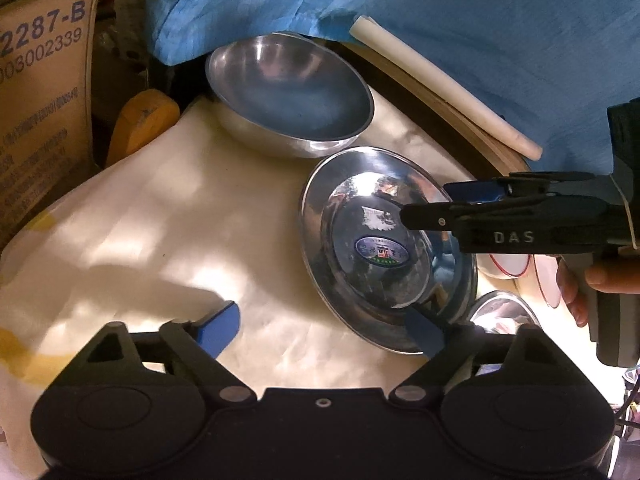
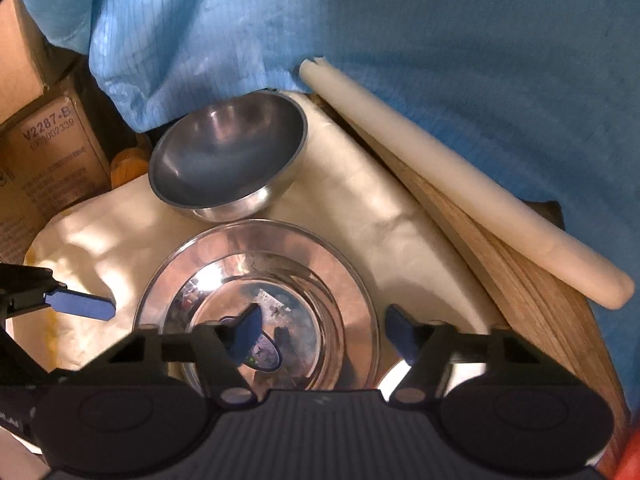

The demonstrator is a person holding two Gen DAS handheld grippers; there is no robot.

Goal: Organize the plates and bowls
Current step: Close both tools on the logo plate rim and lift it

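Note:
A shiny steel plate (image 1: 360, 216) (image 2: 224, 256) with a blue oval sticker lies on a cream cloth (image 1: 160, 220). A deep steel bowl (image 1: 288, 92) (image 2: 228, 152) stands just behind it. My right gripper (image 2: 323, 334) (image 1: 436, 206) reaches in from the right. Its jaws straddle the plate's right rim, one pad over the plate's middle and one outside the rim, with gaps showing. My left gripper (image 1: 322, 328) stands wide open over the cloth. Its right fingertip (image 1: 426, 332) is at the plate's near rim, and its other finger (image 2: 80, 304) shows in the right wrist view.
A small steel dish (image 1: 504, 312) and a white bowl with a red rim (image 1: 508, 266) sit right of the plate. A white roll (image 1: 440, 88) lies on wooden boards (image 2: 520, 280). Blue fabric (image 1: 440, 20) hangs behind. A cardboard box (image 1: 40, 120) and an orange roll (image 1: 140, 124) stand left.

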